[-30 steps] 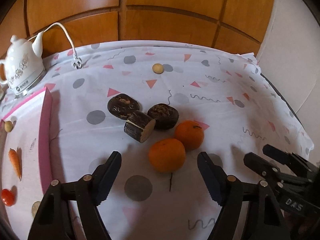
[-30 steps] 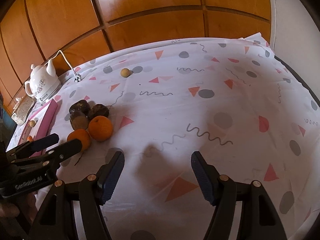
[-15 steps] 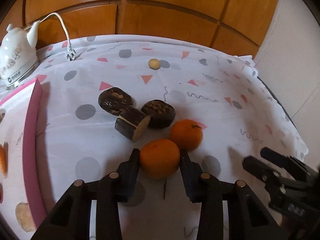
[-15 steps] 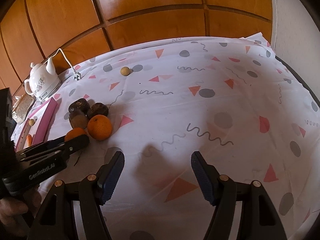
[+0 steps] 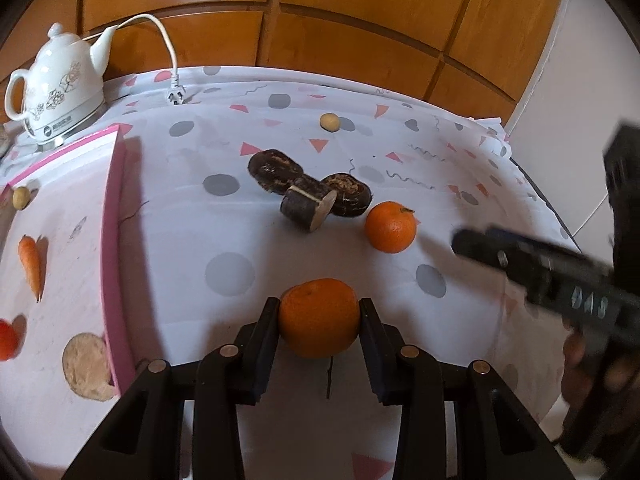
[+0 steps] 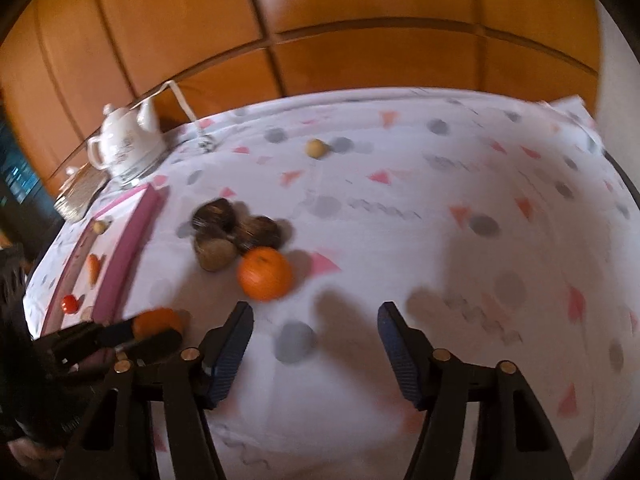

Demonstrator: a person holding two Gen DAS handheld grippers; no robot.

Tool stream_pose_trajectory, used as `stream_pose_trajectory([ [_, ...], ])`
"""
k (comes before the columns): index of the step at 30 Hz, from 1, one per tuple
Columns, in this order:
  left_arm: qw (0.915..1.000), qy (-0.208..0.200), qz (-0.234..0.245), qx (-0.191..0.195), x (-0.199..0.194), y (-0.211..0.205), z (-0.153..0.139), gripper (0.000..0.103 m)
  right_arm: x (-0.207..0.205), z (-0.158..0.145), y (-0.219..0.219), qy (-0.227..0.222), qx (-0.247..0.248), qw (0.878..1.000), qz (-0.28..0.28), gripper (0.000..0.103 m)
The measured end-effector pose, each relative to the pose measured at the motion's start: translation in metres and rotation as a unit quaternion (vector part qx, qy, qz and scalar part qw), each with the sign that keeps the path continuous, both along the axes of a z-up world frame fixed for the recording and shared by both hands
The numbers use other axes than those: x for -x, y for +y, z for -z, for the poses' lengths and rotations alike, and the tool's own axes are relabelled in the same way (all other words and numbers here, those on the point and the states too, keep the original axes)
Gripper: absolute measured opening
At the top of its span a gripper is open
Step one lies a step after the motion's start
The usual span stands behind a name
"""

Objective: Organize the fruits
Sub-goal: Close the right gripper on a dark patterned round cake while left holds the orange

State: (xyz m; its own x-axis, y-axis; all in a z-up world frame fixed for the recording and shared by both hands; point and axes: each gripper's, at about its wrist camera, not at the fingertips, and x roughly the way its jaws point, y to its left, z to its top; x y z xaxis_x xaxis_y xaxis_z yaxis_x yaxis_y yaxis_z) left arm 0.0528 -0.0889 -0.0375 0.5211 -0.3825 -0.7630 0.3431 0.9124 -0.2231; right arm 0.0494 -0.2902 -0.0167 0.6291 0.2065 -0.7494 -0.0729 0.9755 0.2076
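My left gripper (image 5: 319,309) is shut on an orange (image 5: 318,322), its pads pressing both sides. In the right wrist view that gripper (image 6: 154,330) and the held orange (image 6: 158,320) sit at lower left. A second orange (image 5: 390,226) lies on the patterned cloth beside three dark brown cut pieces (image 5: 308,196). My right gripper (image 6: 316,312) hovers just short of this second orange (image 6: 264,274); its jaws are closing with nothing between them. It also shows blurred at the right of the left wrist view, as my right gripper (image 5: 520,256).
A pink tray (image 5: 114,240) at the left holds a carrot (image 5: 32,266), a tomato (image 5: 6,340), a beige slice (image 5: 86,364) and a small yellow ball (image 5: 21,197). A white kettle (image 5: 60,88) with its cord stands behind. Another small yellow ball (image 5: 330,123) lies far back. Wooden panels back the table.
My left gripper shut on the near orange and drew it back from the other orange. My right gripper swung left toward the fruit and its jaws narrowed.
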Motion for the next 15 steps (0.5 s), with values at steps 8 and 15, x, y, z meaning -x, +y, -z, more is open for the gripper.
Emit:
stream_pose_trajectory([
  [8,1.0,0.0,-0.005,0.008,-0.002,0.002,0.004,0.04,-0.055,-0.004,0.041,0.012,0.069,0.992,-0.109,0.053],
  [15,0.9999,0.0,0.0,0.01,-0.006,0.001,0.006,0.04,-0.089,0.018,0.061,0.057,0.121,0.975,-0.178,0.053],
])
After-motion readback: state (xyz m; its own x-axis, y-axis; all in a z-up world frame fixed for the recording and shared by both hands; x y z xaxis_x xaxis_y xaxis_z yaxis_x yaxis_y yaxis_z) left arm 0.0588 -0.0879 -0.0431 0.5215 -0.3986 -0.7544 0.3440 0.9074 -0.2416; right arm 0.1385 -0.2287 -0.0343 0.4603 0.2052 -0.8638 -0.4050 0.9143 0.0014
